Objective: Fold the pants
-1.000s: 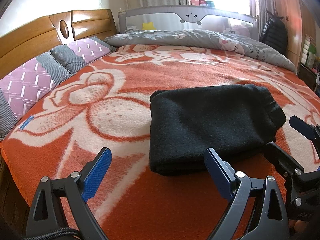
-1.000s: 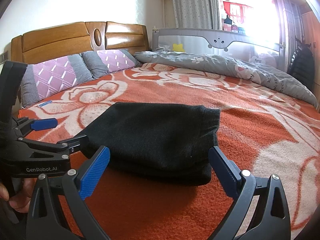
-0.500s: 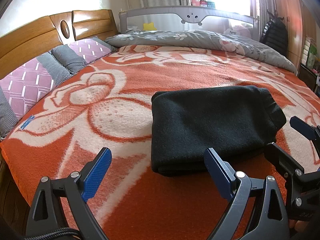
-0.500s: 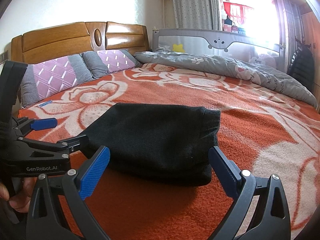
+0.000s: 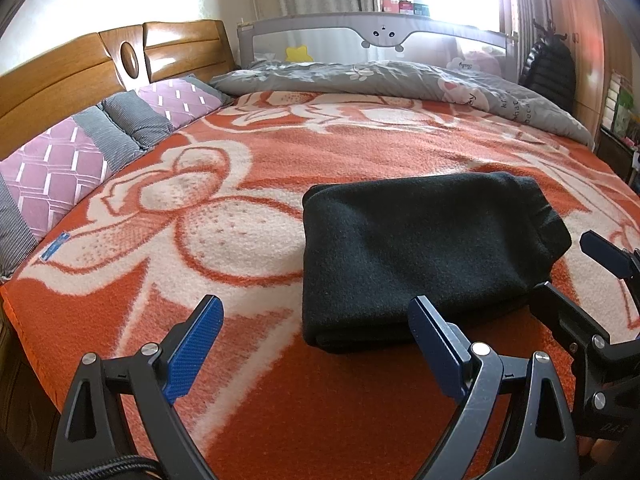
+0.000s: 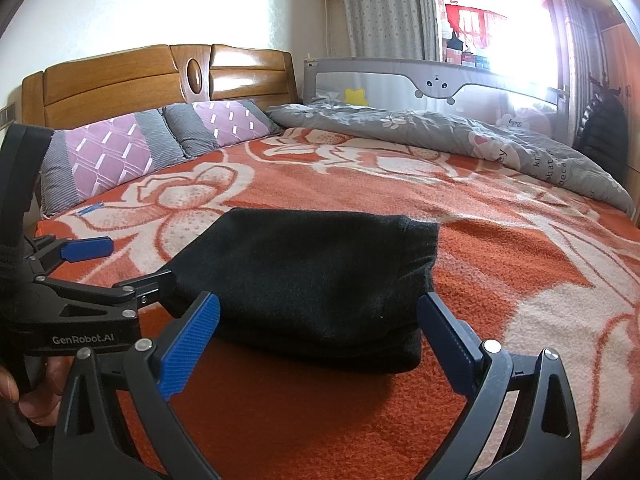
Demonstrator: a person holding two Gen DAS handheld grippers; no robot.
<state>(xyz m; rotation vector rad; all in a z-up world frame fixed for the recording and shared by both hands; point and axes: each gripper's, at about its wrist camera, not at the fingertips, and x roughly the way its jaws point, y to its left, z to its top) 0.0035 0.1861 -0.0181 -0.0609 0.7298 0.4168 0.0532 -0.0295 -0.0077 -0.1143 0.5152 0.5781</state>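
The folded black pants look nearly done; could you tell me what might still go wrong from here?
1. The folded black pants show loose stacked layers at the near edge; an open left gripper or right gripper finger could snag and unfold them.
2. The fuzzy orange blanket may drag the bottom layer if the pants are slid.

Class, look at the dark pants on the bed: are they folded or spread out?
Folded. The pants lie as a compact rectangle on the orange blanket, with stacked layers showing along the near edge and no legs trailing out.
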